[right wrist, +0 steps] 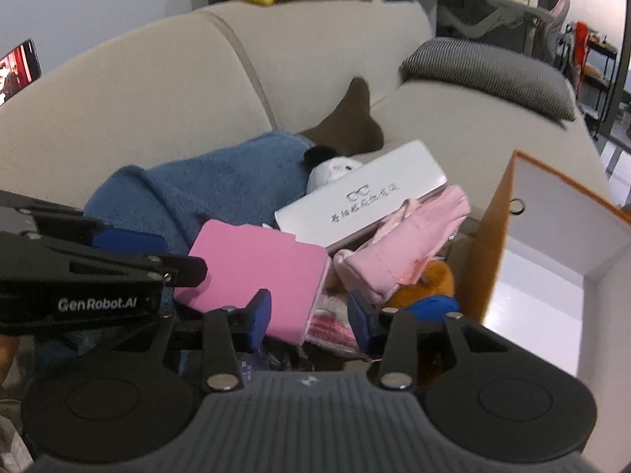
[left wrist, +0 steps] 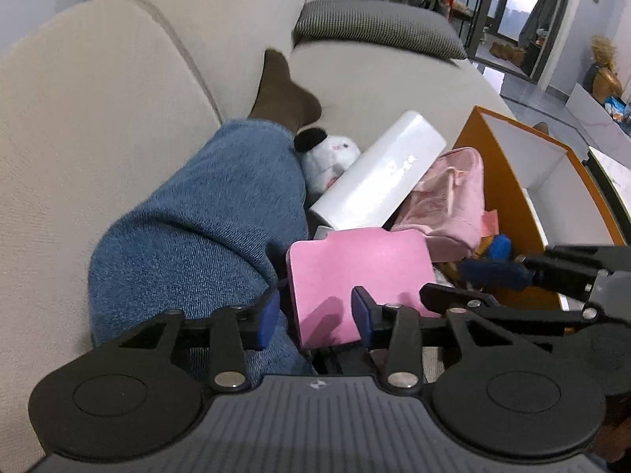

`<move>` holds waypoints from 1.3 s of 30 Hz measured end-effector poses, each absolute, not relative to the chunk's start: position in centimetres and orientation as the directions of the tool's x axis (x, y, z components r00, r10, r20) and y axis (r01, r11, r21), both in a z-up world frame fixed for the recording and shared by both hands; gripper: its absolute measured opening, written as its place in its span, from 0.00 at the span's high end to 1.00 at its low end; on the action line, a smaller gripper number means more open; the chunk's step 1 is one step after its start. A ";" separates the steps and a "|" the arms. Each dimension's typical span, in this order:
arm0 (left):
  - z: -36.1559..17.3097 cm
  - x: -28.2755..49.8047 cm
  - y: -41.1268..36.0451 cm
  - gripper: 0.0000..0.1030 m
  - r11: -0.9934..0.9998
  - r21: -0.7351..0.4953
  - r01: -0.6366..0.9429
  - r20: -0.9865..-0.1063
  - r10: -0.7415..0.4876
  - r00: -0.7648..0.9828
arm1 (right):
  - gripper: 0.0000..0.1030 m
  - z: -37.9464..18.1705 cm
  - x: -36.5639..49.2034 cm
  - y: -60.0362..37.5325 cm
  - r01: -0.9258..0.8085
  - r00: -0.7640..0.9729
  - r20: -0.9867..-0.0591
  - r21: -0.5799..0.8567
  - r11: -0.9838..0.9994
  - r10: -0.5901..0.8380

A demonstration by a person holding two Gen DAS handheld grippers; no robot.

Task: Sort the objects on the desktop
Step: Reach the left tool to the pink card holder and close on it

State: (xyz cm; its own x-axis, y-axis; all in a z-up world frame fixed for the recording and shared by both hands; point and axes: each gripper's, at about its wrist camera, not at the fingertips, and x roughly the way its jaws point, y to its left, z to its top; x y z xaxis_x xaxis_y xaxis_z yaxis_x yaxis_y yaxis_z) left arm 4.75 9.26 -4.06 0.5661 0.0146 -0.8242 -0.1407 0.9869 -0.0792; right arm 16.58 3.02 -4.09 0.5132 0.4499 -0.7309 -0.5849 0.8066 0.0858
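Left tongs stand part open, with the near corner of a pink flat case lying between the blue pads; whether the pads press on it cannot be told. Right tongs are likewise part open, poised over the near right edge of the same pink case and a pink-and-white striped cloth beneath it; no grip is evident. Each pair of tongs shows at the edge of the other's view.

Items lie heaped on a beige sofa, not on a worktop. Pink case sits nearest, at the front of the heap. Behind it, a white glasses box lies tilted, its printed lid facing up, resting partly on a pale pink pouch. Small white plush toy with a black ear sits beside the far end of the box. Orange and blue soft item lies under the pouch, against an orange box with white interior, which stands open to the right of the heap.

Person's leg in blue denim, with a brown sock, lies along the sofa to the left of the heap, touching the plush toy. Grey cushion rests on the far seat.
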 end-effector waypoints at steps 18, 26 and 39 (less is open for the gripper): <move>-4.5 6.7 10.0 0.61 0.978 -0.182 -0.102 -0.826 -0.095 0.556 | 0.84 -5.9 18.5 2.9 -0.584 0.440 -0.779 0.130 0.801 0.447; -2.4 5.6 9.6 0.64 0.963 -0.270 0.000 -0.771 -0.216 0.599 | 0.84 -5.7 18.6 2.3 -0.563 0.455 -0.781 0.120 0.818 0.428; -2.6 6.6 7.2 0.76 0.967 -0.254 0.025 -0.773 -0.218 0.596 | 0.84 -4.4 17.8 1.4 -0.559 0.470 -0.768 0.124 0.820 0.436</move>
